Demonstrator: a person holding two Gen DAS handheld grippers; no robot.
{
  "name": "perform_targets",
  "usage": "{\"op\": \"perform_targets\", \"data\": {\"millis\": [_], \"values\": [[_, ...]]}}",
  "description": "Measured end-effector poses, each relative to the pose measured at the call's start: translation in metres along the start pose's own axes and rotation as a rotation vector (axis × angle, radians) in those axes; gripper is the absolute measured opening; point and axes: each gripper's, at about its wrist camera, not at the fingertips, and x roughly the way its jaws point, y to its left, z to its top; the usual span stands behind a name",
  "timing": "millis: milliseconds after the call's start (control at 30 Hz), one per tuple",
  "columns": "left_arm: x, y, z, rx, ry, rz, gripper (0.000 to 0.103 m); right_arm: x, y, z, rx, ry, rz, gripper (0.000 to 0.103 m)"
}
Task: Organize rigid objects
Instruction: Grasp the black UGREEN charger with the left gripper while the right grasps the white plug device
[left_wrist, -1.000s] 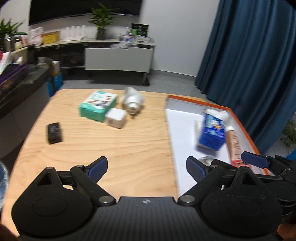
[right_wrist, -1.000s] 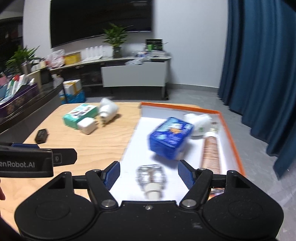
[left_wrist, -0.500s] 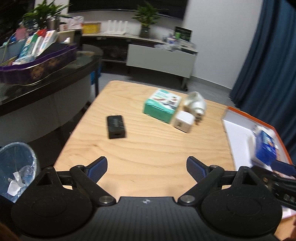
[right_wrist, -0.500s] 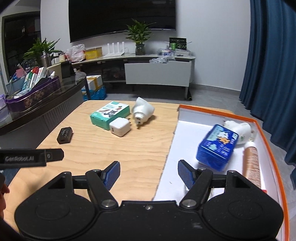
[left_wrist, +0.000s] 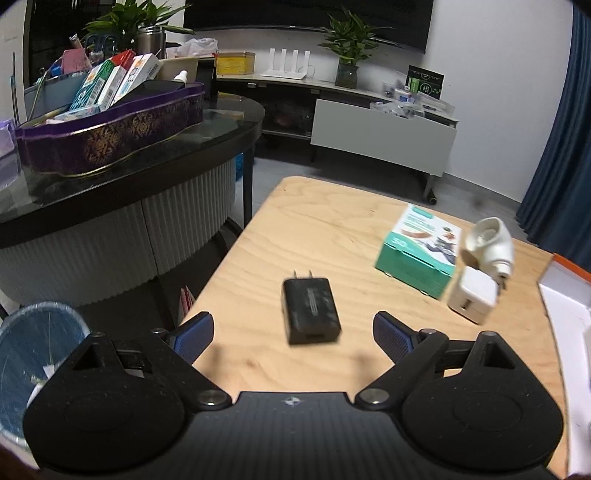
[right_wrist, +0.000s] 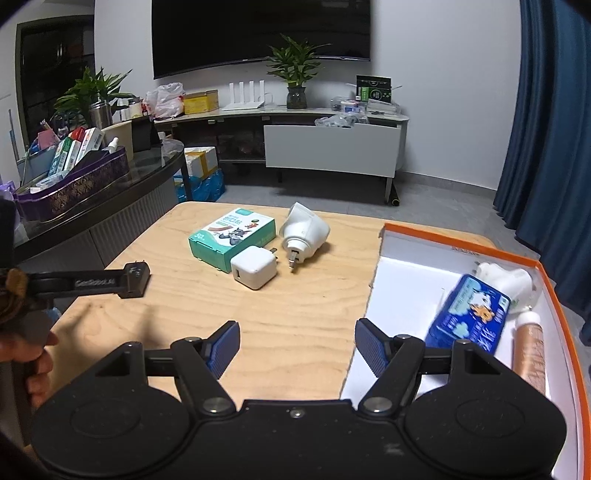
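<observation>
A black charger lies flat on the wooden table, prongs pointing away. My left gripper hovers over its near end, open, with a finger on either side and not touching it. In the right wrist view one left finger hides part of the charger. Farther back lie a green box, a white cube charger and a white cone-shaped plug. My right gripper is open and empty above bare wood beside the orange-rimmed box.
The orange-rimmed box holds a blue pack, a white plug and a tan tube. A dark curved counter with a purple tray stands left of the table. A bin with a blue bag sits below the table's left edge.
My left gripper swung left from the orange-rimmed box and came down over the black charger. My right gripper drew left off the box to the wood beside it. Both sets of jaws kept their width.
</observation>
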Motion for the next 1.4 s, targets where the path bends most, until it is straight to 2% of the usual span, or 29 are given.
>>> {"op": "perform_targets", "data": {"millis": [100,133,200,233,267,300,367,467,733,1000,1033,1100,1133,1333,1400], "values": [[0.01,0.001,0.0,0.003,0.004,0.018,0.093,0.01,0.001,0.008,-0.007,0.001,-0.001,0.082],[0.015,0.002,0.001,0.002,0.009,0.015,0.089,0.015,0.0,0.011,-0.004,0.001,-0.001,0.082],[0.02,0.005,0.0,-0.009,0.025,-0.006,0.078,0.023,-0.003,0.019,0.006,-0.001,-0.007,0.082],[0.02,0.004,-0.001,-0.002,0.01,-0.004,0.074,0.029,-0.004,0.023,0.011,-0.002,-0.015,0.084],[0.02,0.003,-0.002,0.009,0.001,-0.016,0.063,0.034,-0.005,0.028,0.015,-0.003,-0.021,0.084],[0.02,0.001,-0.003,0.024,-0.006,-0.017,0.06,0.041,-0.007,0.033,0.021,-0.001,-0.024,0.084],[0.019,0.0,-0.005,0.037,-0.017,-0.032,0.047,0.056,-0.01,0.043,0.032,0.011,-0.008,0.086],[0.016,0.001,-0.007,0.035,-0.024,-0.06,0.036,0.08,-0.012,0.058,0.03,0.027,0.006,0.096],[0.019,-0.003,-0.007,0.012,-0.038,-0.099,0.036,0.155,-0.012,0.09,0.059,0.108,-0.01,0.097],[0.022,-0.01,-0.003,-0.016,-0.027,-0.161,0.036,0.206,-0.03,0.095,0.223,0.156,-0.006,0.097],[0.023,-0.011,-0.003,-0.018,-0.028,-0.169,0.036,0.209,-0.032,0.094,0.236,0.151,-0.004,0.097],[0.024,-0.012,-0.003,-0.015,-0.03,-0.172,0.036,0.211,-0.035,0.092,0.251,0.138,0.017,0.079],[0.024,-0.012,-0.003,-0.017,-0.03,-0.175,0.036,0.21,-0.036,0.091,0.26,0.131,0.018,0.076],[0.02,-0.01,-0.001,-0.056,-0.02,-0.214,0.036,0.183,-0.03,0.089,0.209,0.08,-0.034,0.076],[0.015,-0.012,0.0,-0.037,-0.034,-0.207,0.036,0.166,-0.024,0.088,0.159,0.069,-0.052,0.076]]}}
